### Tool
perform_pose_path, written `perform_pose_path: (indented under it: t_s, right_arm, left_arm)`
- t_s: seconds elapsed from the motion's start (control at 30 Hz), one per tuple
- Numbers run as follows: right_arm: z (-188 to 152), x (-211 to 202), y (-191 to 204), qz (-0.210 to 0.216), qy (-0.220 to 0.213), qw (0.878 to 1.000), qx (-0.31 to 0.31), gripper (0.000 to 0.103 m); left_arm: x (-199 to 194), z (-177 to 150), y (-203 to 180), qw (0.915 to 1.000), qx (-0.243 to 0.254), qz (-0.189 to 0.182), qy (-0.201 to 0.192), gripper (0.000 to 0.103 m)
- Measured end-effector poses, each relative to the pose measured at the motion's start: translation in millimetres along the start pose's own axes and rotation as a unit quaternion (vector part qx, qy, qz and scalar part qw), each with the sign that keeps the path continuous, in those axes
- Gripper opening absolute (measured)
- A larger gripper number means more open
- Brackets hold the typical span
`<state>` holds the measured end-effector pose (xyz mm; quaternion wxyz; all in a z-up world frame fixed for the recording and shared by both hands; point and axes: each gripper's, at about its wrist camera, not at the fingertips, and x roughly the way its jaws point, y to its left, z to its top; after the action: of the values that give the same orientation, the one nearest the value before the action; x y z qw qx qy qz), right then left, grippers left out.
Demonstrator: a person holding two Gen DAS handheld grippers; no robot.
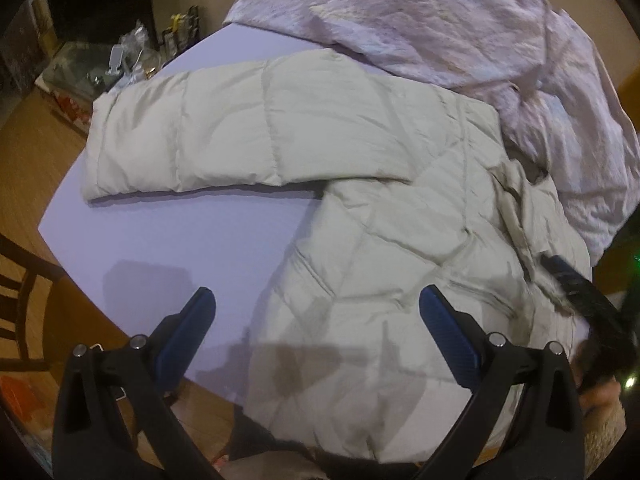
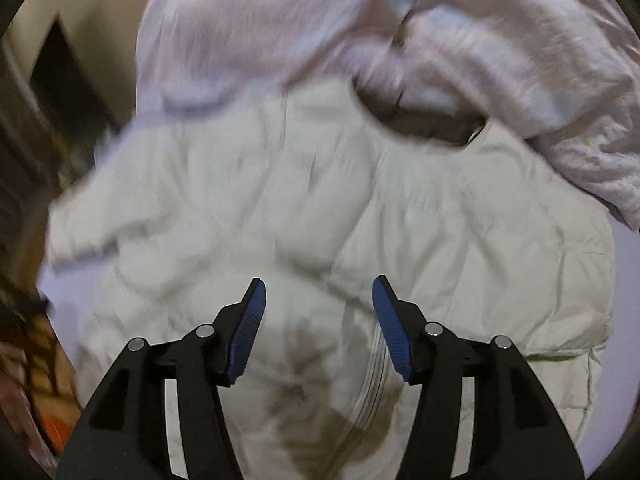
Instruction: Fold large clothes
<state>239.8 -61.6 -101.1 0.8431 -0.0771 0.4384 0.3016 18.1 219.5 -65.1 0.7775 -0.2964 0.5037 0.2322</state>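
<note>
1. Jacket (image 1: 360, 184) lies flat on the lavender table (image 1: 168, 240), one sleeve (image 1: 180, 140) stretched out left.
2. Pink cloth (image 1: 480, 32) is bunched at the far side, touching the jacket's top.
3. Left gripper (image 1: 318, 300) is wide open, holding nothing, above the jacket's edge.
4. Right gripper (image 2: 319, 292) is open, empty, over the jacket's middle; view blurred.

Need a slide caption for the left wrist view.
Open left gripper hovers over cream puffer jacket, sleeve spread across the table.
</note>
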Motion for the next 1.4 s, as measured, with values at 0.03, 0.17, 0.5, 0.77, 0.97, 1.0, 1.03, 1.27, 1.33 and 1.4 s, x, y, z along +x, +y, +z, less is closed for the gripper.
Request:
perform_pose_path:
  t_s: [0.03,0.17,0.5,0.77,0.97,1.0,1.03,1.27,1.33,1.4]
  right_arm:
    - [4,-3,-5,0.0,-0.01,1.0,0.018,0.051]
    - [22,18,-34,-0.025,0.011,0.995,0.098,0.047]
    - [18,103,-6,-0.09,0.12,0.986,0.079,0.047]
    - [22,107,-6,-0.081,0.133,0.985,0.078,0.047]
    - [22,107,-4,-0.084,0.135,0.984,0.078,0.047]
    - [22,107,-4,-0.084,0.134,0.984,0.078,0.047]
    - [22,107,-4,-0.084,0.134,0.984,0.078,0.047]
    - [22,107,-4,-0.083,0.133,0.985,0.078,0.047]
    - [22,111,-3,-0.081,0.132,0.985,0.078,0.047]
    - [21,106,-4,-0.081,0.131,0.985,0.078,0.047]
  left_arm:
    - [3,3,3,1.0,-0.005,-0.001,0.002,0.101]
    - [14,16,20,0.9997,-0.026,0.0,0.006,0.101]
    - [32,40,58,0.9966,-0.078,-0.024,-0.015,0.101]
    - [50,48,110,0.9827,-0.183,-0.021,-0.017,0.101]
    - [59,51,146,0.9674,-0.251,-0.007,-0.031,0.09]
    - [62,52,153,0.964,-0.264,-0.006,-0.03,0.087]
    - [64,53,157,0.9614,-0.274,-0.006,-0.029,0.086]
    - [60,62,189,0.9349,-0.348,-0.019,-0.068,0.069]
    - [59,63,198,0.9245,-0.373,-0.027,-0.074,0.055]
    - [60,65,203,0.921,-0.381,-0.027,-0.074,0.039]
